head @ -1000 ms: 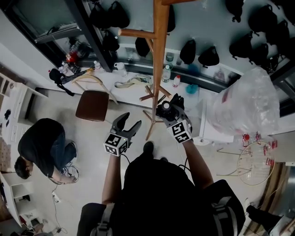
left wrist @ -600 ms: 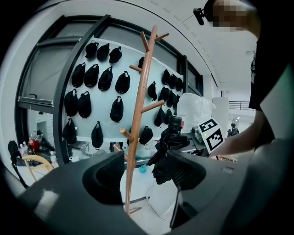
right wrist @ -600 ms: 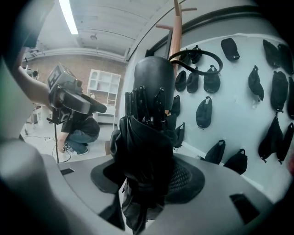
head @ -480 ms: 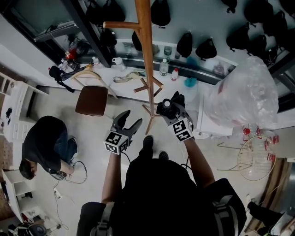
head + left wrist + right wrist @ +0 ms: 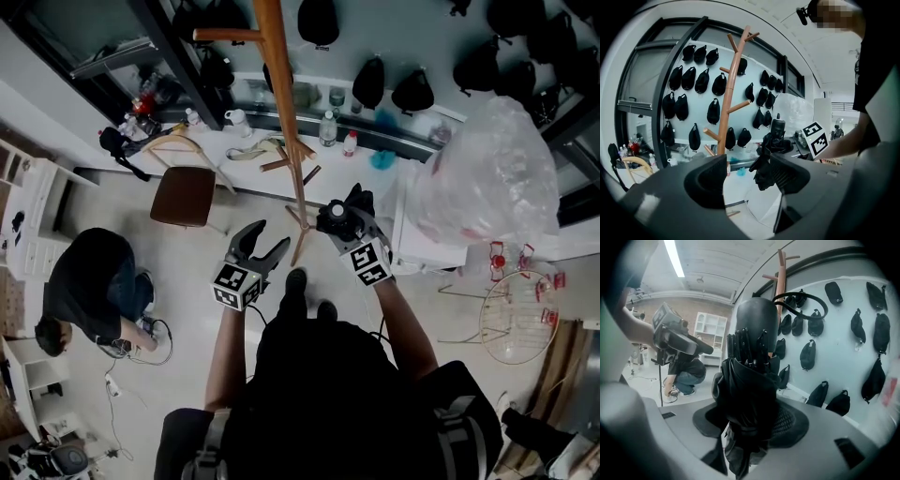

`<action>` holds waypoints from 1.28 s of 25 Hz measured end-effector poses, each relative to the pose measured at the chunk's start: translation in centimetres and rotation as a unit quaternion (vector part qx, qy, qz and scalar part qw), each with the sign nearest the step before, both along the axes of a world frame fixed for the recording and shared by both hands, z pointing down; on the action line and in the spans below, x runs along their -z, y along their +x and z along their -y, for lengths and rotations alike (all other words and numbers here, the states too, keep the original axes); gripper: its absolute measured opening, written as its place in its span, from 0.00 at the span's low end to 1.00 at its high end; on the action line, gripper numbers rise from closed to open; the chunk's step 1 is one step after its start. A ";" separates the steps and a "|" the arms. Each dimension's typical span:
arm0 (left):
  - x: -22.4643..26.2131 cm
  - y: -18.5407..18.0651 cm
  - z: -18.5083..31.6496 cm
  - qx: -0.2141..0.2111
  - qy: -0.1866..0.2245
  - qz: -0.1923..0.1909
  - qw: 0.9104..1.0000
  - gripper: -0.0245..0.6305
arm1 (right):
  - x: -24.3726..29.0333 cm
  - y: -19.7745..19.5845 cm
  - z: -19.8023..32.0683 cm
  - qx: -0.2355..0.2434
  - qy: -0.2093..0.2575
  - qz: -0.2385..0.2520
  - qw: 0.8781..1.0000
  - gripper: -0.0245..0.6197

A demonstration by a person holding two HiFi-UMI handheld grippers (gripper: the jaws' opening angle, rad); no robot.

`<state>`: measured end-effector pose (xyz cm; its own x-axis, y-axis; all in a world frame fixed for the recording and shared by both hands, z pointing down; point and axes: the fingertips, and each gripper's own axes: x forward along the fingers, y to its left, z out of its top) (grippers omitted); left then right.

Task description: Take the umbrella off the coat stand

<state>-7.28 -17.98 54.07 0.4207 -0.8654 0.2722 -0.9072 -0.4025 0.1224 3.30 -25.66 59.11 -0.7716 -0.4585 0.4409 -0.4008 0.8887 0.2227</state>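
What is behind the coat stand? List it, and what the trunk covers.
Behind the coat stand, rows of black bags hang on the pale wall, with bottles on a white counter below. The trunk covers a strip of that wall; anything hanging behind it cannot be seen.

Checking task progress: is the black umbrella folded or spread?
Folded: the black fabric umbrella is bunched tightly around its ribs, clamped in the right hand-held gripper.

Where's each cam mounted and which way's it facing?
Head view: on the head, facing steeply down; torso, left gripper and right gripper show.
Left gripper view: along its open jaws toward coat stand; right forearm shows.
Right gripper view: along jaws shut on umbrella; left arm shows.
Shared: all see the coat stand.
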 end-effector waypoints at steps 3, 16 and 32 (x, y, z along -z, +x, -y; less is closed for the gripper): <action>0.0 1.0 -0.6 0.001 0.000 0.001 1.000 0.47 | -0.1 0.7 -0.8 0.006 0.002 -0.001 1.000 0.39; -0.3 3.7 -3.6 0.011 -0.005 0.005 1.000 0.47 | -0.9 3.2 -3.6 0.021 0.000 -0.006 1.000 0.39; -0.3 4.8 -5.2 0.017 -0.001 0.011 1.000 0.47 | -1.3 4.1 -4.9 0.025 0.005 -0.006 1.000 0.39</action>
<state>-2.50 -12.77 54.34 0.3860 -0.8780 0.2831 -0.9224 -0.3720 0.1039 7.44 -20.71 60.40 -0.7889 -0.4234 0.4454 -0.3528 0.9055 0.2359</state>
